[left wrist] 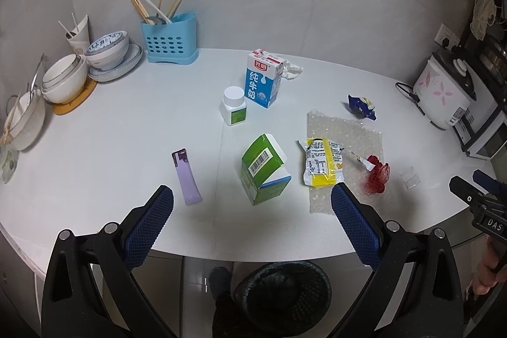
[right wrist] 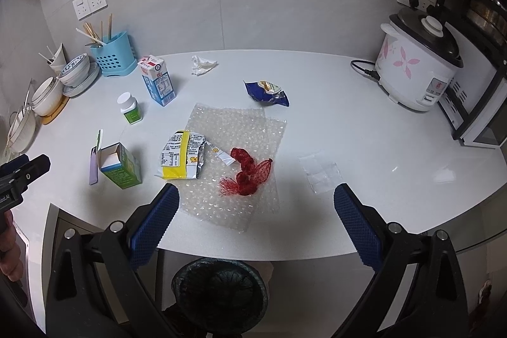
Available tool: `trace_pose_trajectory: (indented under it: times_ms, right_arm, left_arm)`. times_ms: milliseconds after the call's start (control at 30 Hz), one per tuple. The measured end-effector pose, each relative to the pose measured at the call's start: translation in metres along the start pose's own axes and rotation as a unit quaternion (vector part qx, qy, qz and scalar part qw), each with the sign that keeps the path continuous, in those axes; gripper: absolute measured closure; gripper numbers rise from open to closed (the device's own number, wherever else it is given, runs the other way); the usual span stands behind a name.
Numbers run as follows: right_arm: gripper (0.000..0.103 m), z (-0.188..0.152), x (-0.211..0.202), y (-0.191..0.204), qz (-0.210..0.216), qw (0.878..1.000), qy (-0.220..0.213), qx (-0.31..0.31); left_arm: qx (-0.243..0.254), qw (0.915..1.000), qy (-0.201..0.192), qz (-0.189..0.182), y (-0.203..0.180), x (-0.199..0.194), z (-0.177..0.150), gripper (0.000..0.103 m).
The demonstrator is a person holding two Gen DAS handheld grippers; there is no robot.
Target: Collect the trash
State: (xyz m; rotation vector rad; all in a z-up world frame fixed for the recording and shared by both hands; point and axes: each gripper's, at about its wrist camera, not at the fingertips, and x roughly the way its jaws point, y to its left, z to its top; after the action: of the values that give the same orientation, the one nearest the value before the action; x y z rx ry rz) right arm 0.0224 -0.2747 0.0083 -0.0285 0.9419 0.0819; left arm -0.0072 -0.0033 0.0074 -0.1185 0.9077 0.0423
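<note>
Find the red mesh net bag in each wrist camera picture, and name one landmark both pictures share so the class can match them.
Left wrist view: the red mesh net bag lies right of centre, on the right edge of the bubble wrap.
Right wrist view: the bag lies near the centre, on the bubble wrap, between the open jaws.
Shared landmark: the yellow snack packet, just left of the bag in both.

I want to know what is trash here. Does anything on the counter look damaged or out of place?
Yes. The green carton stands torn open, a crumpled tissue lies near the wall, and a red net sits bunched on bubble wrap.
</note>
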Motion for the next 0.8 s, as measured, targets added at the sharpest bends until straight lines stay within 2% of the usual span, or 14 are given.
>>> trace_pose_trajectory:
  times_ms: [800]
  right_arm:
    - [0.009,-0.0019,-0.0064,-0.0045,-0.001,1.0,-0.001,0.018]
  left_arm:
    - [0.01,0.9999,0.003,-0.002,-0.0016,-0.0043,-0.0032,0.006]
